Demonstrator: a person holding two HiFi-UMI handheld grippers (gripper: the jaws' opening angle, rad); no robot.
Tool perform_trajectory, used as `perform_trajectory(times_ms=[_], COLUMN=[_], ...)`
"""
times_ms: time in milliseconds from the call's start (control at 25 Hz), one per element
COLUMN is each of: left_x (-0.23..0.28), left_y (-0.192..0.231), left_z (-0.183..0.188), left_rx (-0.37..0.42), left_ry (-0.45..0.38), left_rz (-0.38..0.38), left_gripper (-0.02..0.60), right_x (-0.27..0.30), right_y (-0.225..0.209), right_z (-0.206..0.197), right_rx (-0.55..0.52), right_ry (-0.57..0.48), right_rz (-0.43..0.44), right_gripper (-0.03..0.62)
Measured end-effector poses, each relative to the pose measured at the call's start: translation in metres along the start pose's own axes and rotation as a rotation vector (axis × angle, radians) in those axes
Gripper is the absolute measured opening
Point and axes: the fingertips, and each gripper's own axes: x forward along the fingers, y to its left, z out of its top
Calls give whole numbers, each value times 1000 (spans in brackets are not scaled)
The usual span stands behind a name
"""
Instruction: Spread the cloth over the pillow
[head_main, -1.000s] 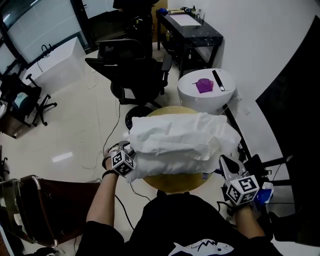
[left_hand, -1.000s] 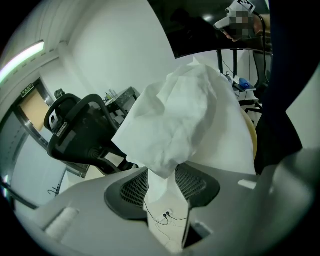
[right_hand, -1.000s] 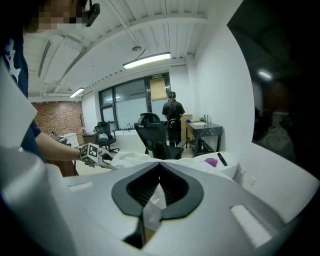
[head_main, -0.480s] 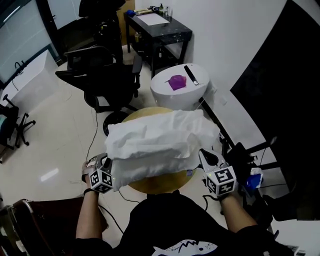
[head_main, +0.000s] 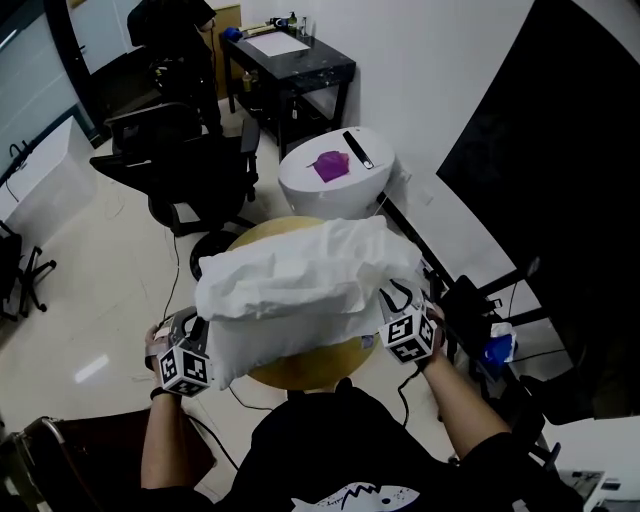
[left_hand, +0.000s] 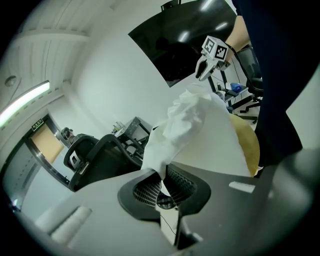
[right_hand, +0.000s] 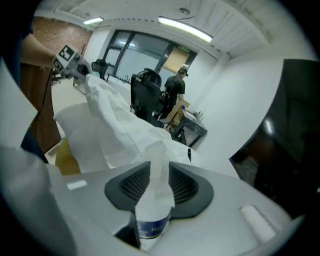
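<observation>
A white cloth (head_main: 300, 265) lies crumpled over a white pillow (head_main: 290, 335) on a round yellow table (head_main: 310, 368). My left gripper (head_main: 197, 325) is at the pillow's near left corner. In the left gripper view it (left_hand: 162, 172) is shut on a bunched edge of the cloth (left_hand: 190, 120). My right gripper (head_main: 395, 292) is at the pillow's right end. Its jaws (right_hand: 159, 175) are opening, and a fold of the cloth (right_hand: 120, 120) stands between them. Each gripper shows in the other's view: the right gripper (left_hand: 210, 62) and the left gripper (right_hand: 75, 62).
Behind the table stands a white round stool (head_main: 305, 190) with a purple thing (head_main: 330, 165) on it. A black office chair (head_main: 180, 160) and a black desk (head_main: 290, 60) are farther back. Black stands and a blue-white item (head_main: 497, 345) crowd the right; a brown chair (head_main: 60, 460) is lower left.
My right gripper has come up from the lower right to the pillow's right end, and its jaws have parted around the cloth. My left gripper has closed on the cloth at the left corner.
</observation>
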Motion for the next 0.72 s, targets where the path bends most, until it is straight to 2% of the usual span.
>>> perform_trajectory(times_ms=[160,320,400,480,720], left_x=[-2,-5,-7,-7,-11], left_y=[0,1,0,1,10], left_z=[3,6,8,9,21], left_rx=[3,-18,-20,-15,-17], left_ry=[11,36,53,75,110], left_rz=[8,18,23,31,80], left_gripper=[0,0,0,0,0], right_x=[27,41,41,35,7], right_y=[-4,-8,-14,-21,-53], right_z=[-20,-32,-31,-28,-23], right_rx=[-27,-118,-122,-112,-71], right_ry=[72,114,103,72,-13], right_rz=[-41,-76,-90,-104,-92], right_gripper=[137,137,110,18,14])
